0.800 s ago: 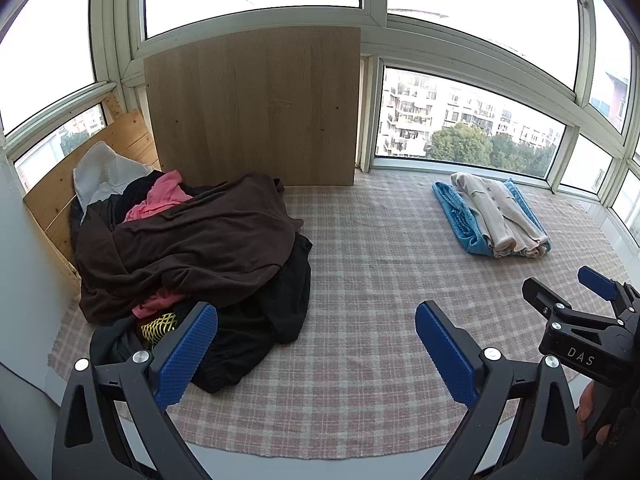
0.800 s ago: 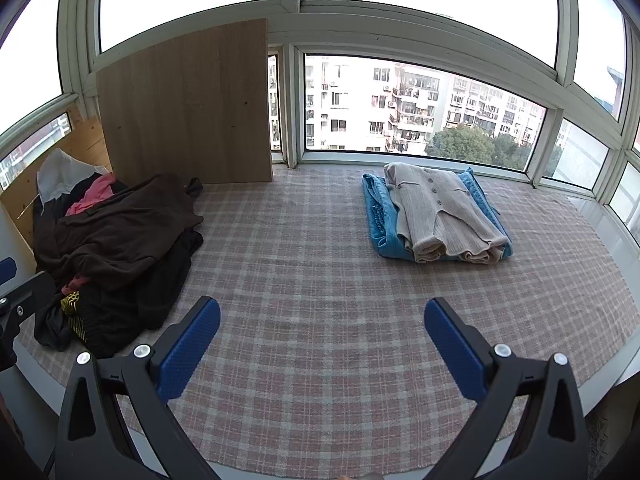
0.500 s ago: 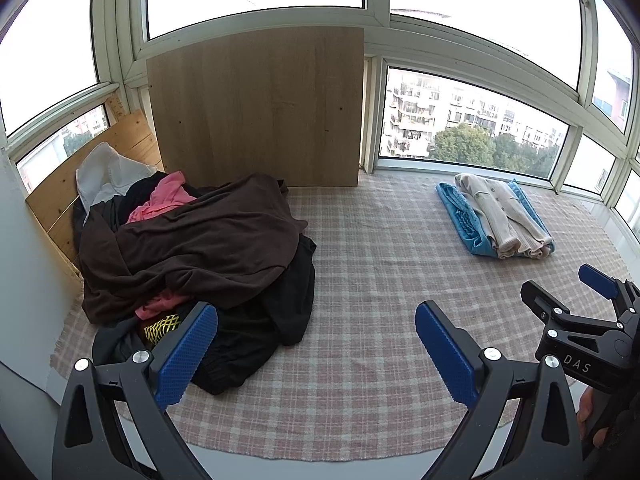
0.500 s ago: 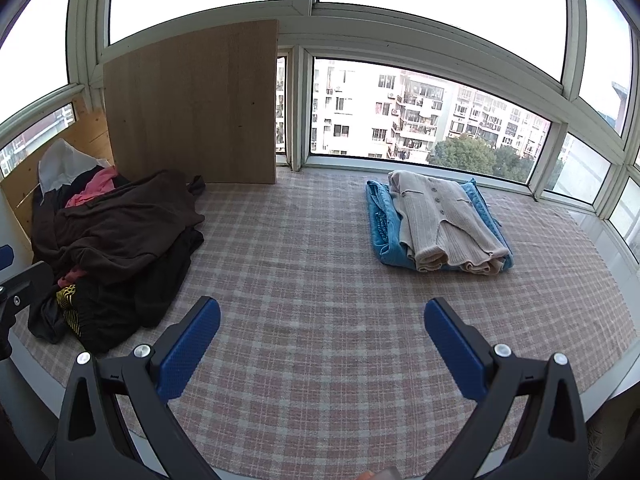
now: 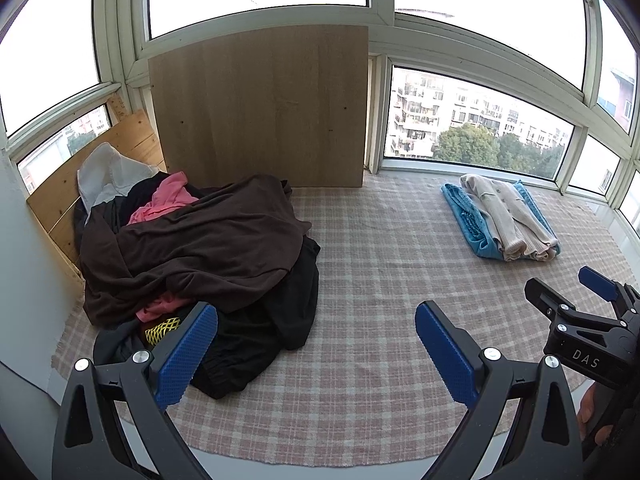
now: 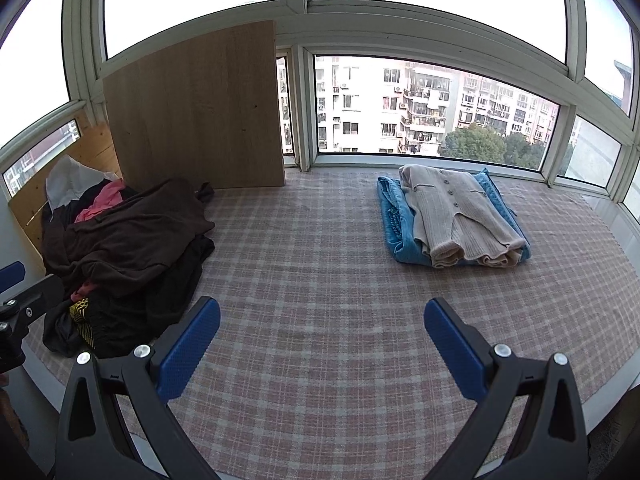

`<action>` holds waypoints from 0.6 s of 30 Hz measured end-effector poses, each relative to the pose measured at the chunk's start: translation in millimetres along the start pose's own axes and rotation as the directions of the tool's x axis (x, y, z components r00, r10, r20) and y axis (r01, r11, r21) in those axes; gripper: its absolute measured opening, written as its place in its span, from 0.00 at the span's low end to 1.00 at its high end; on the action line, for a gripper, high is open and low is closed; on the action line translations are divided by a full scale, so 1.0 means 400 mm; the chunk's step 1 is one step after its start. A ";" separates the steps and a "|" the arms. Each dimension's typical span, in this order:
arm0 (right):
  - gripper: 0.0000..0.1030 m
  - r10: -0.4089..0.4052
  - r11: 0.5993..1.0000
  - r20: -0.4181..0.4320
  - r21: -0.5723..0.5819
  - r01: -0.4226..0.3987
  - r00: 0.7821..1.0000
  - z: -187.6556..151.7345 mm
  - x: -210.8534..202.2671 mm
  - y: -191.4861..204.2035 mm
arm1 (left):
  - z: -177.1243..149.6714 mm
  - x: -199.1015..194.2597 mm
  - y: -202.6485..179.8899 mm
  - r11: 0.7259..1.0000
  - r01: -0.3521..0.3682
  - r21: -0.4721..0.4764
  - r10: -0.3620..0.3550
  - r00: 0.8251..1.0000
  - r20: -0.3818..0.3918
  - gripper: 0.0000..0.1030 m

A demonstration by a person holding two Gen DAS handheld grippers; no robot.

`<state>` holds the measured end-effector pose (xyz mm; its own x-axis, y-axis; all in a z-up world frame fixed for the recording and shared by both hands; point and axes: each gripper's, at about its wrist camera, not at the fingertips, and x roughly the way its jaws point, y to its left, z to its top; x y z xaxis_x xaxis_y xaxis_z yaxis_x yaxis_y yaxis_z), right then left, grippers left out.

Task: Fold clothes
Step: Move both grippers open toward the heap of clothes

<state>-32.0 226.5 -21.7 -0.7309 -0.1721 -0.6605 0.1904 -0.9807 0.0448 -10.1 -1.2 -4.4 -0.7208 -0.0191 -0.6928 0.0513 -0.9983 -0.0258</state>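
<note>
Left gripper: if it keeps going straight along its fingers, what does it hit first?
Probably the bare pink-and-grey checked mat. The open left gripper aims down at the clear stretch just right of the heap of unfolded dark clothes, whose black edge lies by its left finger; depth is unclear, so it might graze that.

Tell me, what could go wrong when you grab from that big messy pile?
The brown garment lies draped over pink and black clothes, so pulling it may drag others along. The heap sits near the checked cloth's edge, so pieces could slide off. Both the left gripper and right gripper are open and empty.
</note>
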 end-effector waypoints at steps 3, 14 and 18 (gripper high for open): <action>1.00 0.003 1.000 -0.009 0.005 -0.003 1.000 0.001 0.009 0.000 | 0.001 0.003 0.002 1.000 -0.005 -0.005 0.005 1.000 0.001 0.97; 1.00 0.077 0.997 -0.023 -0.021 -0.077 0.997 0.015 0.038 0.009 | 0.007 0.025 0.013 0.999 -0.040 -0.022 0.040 0.999 0.001 0.97; 1.00 0.114 0.992 -0.022 -0.046 -0.114 0.993 0.023 0.050 0.022 | 0.009 0.031 0.027 0.997 -0.066 -0.035 0.066 0.998 0.001 0.97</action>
<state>-50.9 213.4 -27.6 -0.6898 -0.2802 -0.6675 0.3025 -0.9493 0.0859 -21.0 -12.3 -10.6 -0.7163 -0.0853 -0.6926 0.1229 -0.9924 -0.0049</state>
